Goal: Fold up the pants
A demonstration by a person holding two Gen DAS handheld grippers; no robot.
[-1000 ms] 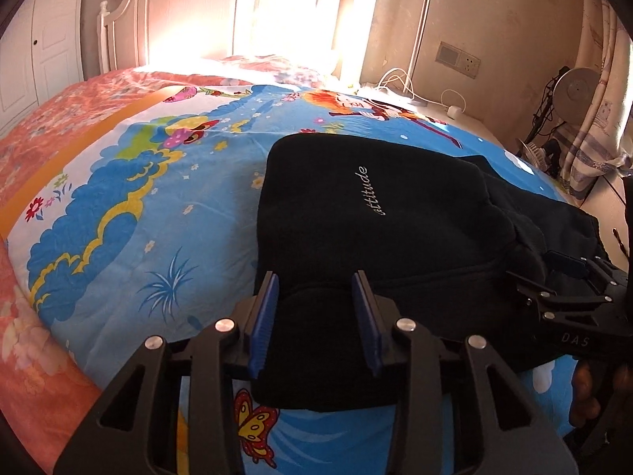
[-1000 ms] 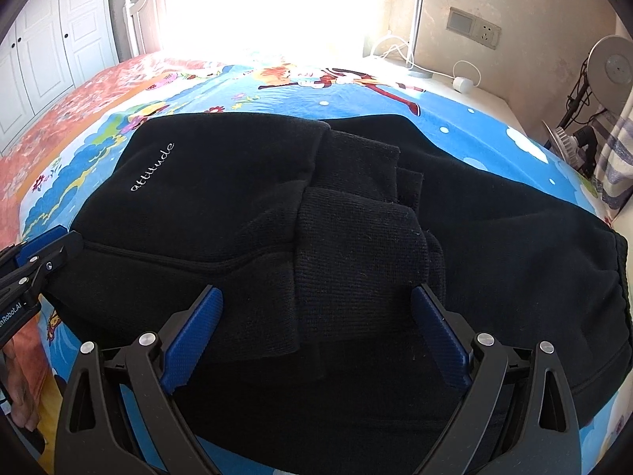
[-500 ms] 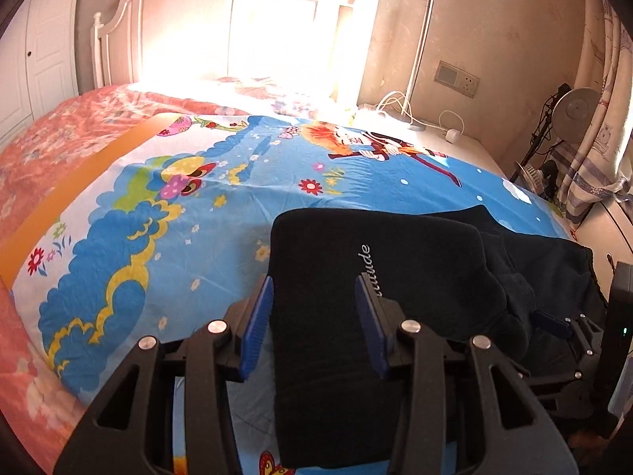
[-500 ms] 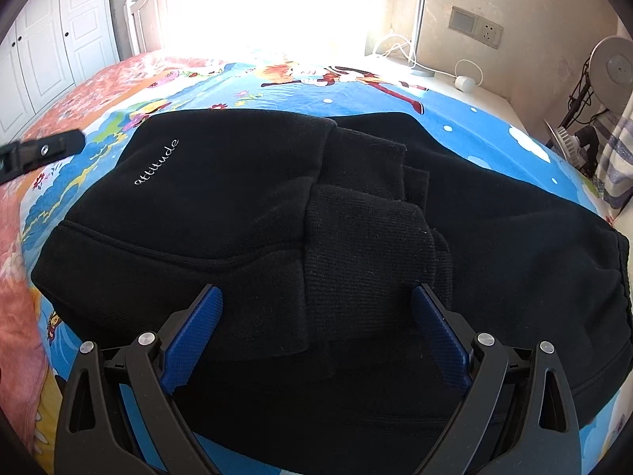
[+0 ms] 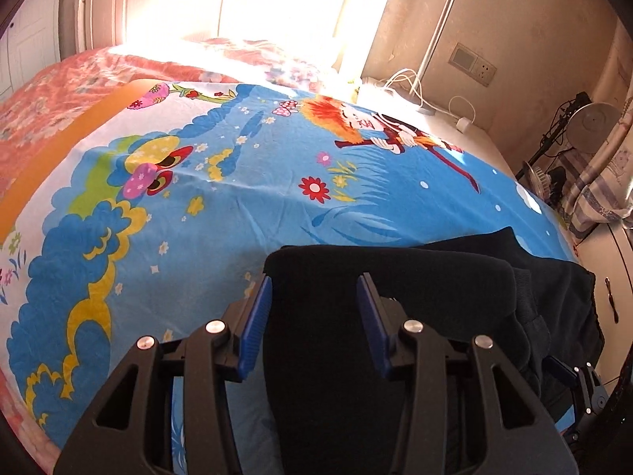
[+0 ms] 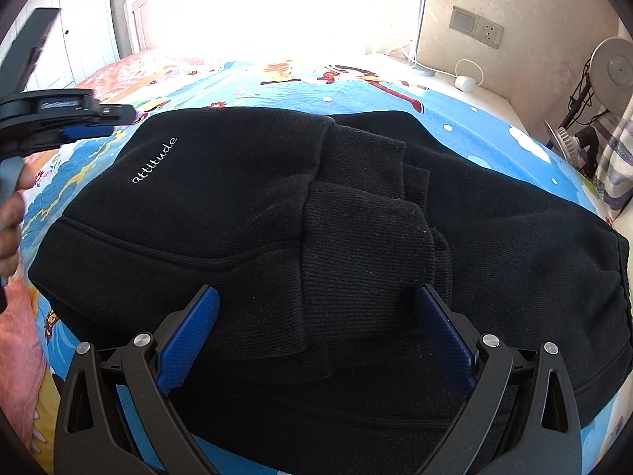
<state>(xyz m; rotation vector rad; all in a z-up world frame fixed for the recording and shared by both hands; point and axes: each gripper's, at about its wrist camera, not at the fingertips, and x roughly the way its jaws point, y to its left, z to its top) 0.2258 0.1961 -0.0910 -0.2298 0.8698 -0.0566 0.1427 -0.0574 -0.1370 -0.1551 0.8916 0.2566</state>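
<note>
The black pants lie folded into a thick bundle on the bed, spread flat across the bright cartoon sheet. The cloth is a soft, heavy knit. A small white word, "attitude", runs slantwise on the top layer toward the left. A curved seam crosses the near left part. In the middle two ribbed cuffs sit stacked, one over the other, on top of the wider layer beneath. That lower layer reaches out to the right, ending in a gathered edge.
</note>
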